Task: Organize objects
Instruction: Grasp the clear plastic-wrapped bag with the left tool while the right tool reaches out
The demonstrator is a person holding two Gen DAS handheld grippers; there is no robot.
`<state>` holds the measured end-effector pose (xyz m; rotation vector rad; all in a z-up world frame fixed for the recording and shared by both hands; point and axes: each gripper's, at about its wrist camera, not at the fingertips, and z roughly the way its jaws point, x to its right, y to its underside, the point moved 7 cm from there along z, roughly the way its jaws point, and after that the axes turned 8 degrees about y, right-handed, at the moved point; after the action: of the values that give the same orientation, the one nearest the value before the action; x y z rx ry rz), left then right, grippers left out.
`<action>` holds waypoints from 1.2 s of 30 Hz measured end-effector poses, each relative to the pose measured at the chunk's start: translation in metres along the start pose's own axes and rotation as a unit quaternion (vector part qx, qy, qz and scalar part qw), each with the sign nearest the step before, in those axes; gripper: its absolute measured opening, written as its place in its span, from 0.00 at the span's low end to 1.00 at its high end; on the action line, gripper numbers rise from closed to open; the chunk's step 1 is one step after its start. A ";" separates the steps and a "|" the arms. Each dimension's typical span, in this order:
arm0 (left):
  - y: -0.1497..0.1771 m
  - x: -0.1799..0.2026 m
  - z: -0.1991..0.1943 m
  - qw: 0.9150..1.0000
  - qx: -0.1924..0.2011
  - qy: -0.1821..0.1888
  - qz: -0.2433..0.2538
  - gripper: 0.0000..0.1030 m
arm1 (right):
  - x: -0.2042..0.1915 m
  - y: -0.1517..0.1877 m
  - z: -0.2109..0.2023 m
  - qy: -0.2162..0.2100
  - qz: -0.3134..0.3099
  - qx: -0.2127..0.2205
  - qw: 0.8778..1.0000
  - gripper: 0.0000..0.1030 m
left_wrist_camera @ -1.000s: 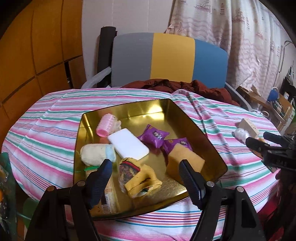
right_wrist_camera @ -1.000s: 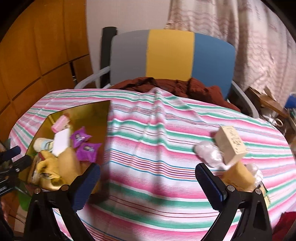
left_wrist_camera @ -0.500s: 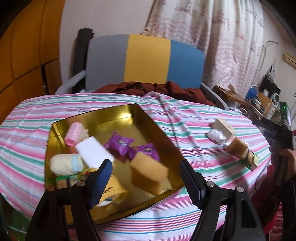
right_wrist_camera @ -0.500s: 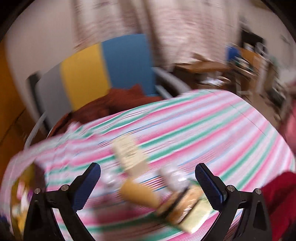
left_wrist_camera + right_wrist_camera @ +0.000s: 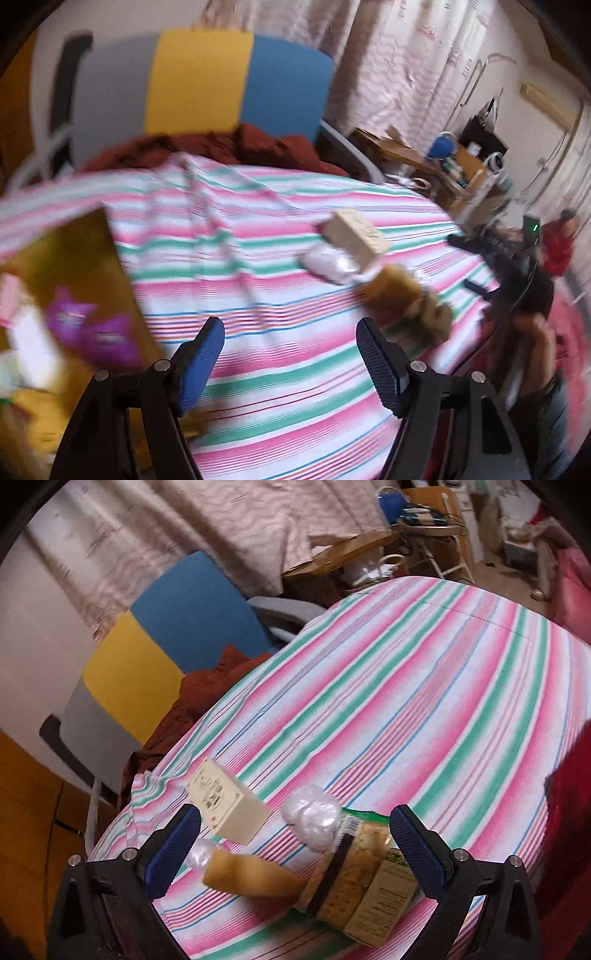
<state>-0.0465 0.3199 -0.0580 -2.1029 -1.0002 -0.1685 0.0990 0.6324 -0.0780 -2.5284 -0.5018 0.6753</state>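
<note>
Objects for sorting lie in a small cluster on the striped tablecloth (image 5: 424,686), near its edge closest to me. The cloth runs in pink, green, white and thin blue bands over a rounded table. Beyond the far side of the cloth stands a chair (image 5: 155,653) with a grey, yellow and blue back and a rust-red garment (image 5: 207,698) heaped on its seat; pale patterned curtains (image 5: 207,528) hang behind the chair.

In the cluster, a cream box (image 5: 227,806) with printing on its top sits tilted, a crinkly clear-wrapped white bundle (image 5: 314,818) just beside it, then a tan roll (image 5: 247,875) and a flat speckled packet with a dark band (image 5: 354,878).

My right gripper (image 5: 291,849) hangs released, its blue-padded fingers spread either side of the cluster, gripping nothing. My left gripper (image 5: 291,362) is likewise released over bare cloth, with the gold tray (image 5: 70,266) at the cloth's left side, holding purple packets (image 5: 92,325), blurred.
</note>
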 end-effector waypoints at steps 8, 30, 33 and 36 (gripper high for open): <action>-0.015 0.010 0.084 0.996 -0.060 0.024 -0.060 0.57 | -0.014 0.011 0.003 -0.023 -0.023 -0.018 0.999 1.00; -0.043 0.006 0.194 0.992 -0.078 -0.011 -0.096 0.48 | -0.023 0.018 0.013 -0.050 -0.029 -0.045 0.997 1.00; -0.039 0.010 0.193 0.996 -0.080 -0.026 -0.042 0.37 | -0.025 0.019 0.014 -0.046 -0.037 -0.047 0.997 1.00; -0.037 0.006 0.186 0.996 -0.074 -0.016 -0.039 0.35 | -0.027 0.020 0.015 -0.043 -0.046 -0.047 0.997 1.00</action>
<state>-0.1062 0.4686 -0.1605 -2.2061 -1.1197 -0.2566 0.0733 0.6091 -0.0896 -2.5535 -0.6911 0.7438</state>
